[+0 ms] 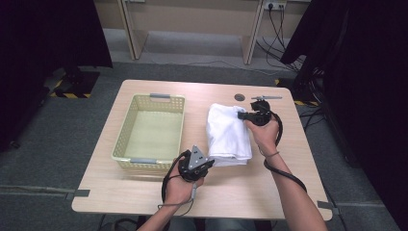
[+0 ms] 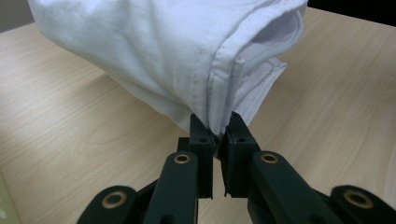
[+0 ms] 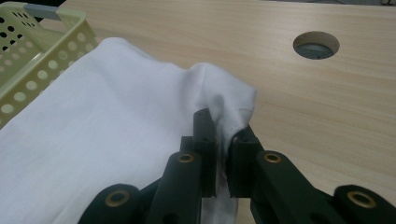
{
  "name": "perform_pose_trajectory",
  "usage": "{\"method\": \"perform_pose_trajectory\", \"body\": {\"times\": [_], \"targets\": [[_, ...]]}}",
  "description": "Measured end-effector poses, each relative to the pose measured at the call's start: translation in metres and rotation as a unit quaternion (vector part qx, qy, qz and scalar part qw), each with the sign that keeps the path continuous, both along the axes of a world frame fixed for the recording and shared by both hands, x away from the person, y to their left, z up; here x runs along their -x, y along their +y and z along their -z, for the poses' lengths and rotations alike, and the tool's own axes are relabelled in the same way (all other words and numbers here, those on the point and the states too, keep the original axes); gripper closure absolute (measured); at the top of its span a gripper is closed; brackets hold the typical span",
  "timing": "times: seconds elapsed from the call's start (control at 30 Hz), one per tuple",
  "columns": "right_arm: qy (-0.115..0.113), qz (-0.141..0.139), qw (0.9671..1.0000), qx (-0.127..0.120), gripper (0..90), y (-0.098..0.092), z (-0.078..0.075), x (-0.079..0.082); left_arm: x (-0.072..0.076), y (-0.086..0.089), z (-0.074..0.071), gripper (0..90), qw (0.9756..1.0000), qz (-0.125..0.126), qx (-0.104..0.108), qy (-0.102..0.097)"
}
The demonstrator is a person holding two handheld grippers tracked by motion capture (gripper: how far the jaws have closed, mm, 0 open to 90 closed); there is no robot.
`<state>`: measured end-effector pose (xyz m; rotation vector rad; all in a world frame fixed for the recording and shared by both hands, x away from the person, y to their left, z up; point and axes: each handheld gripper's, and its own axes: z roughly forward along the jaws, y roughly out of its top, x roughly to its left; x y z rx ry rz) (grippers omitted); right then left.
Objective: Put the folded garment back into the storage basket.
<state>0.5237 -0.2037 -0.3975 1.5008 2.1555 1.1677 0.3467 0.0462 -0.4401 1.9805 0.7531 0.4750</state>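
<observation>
1. Both tools are clenched on cloth: your left tool [image 2: 215, 135] grips the near hemmed corner of the folded white cloth [image 1: 227, 132], and your right tool [image 3: 223, 135] pinches its far corner, which is bunched up between the jaws.
2. That cloth lies on the table [image 1: 250, 185] just to the right of the yellow perforated basket [image 1: 126, 134], close beside it but not inside.
3. From the left gripper view, the near end looks lifted a little off the wood, with the folded layers hanging open; the far end looks to rest low by the round cable hole [image 3: 316, 45].
4. Done so far, by my reading: the cloth is folded into a long bundle and you hold it at both ends.
5. Left to do: raise it clear, carry it left over the basket's rim, lower it inside and let go.
6. The basket holds nothing yet, so there is room for the whole bundle.
</observation>
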Motion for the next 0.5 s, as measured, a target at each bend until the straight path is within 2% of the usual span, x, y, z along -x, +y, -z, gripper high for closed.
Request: {"method": "perform_pose_trajectory", "body": {"times": [0.5], "targets": [[-0.002, -0.005, 1.0, -0.001, 84.5, 0.0089, -0.0066, -0.0017, 0.0004, 0.0096, -0.0025, 84.0, 0.9999, -0.011, 0.004, -0.002]]}}
